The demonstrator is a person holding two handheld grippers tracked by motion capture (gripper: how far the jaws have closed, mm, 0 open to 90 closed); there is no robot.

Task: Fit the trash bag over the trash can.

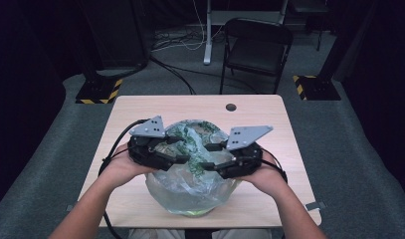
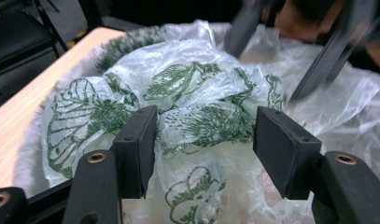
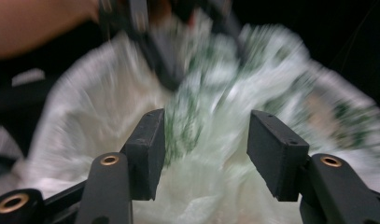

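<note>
High view: a green-printed plastic bag (image 1: pixel 192 174) sits mid-surface (image 1: pixel 269 119). Left hand-held gripper (image 1: pixel 182 149) and right hand-held gripper (image 1: pixel 207 157) hover over its crumpled top, jaws apart, apparently gripping nothing.

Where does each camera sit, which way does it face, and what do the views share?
High view: above the person's side, facing forward and down on the table; forearms, left gripper and right gripper show.
Left gripper view: rides the left gripper, facing the plastic bag.
Right gripper view: rides the right gripper, facing the blurred bag.
Shared: the bag.
</note>
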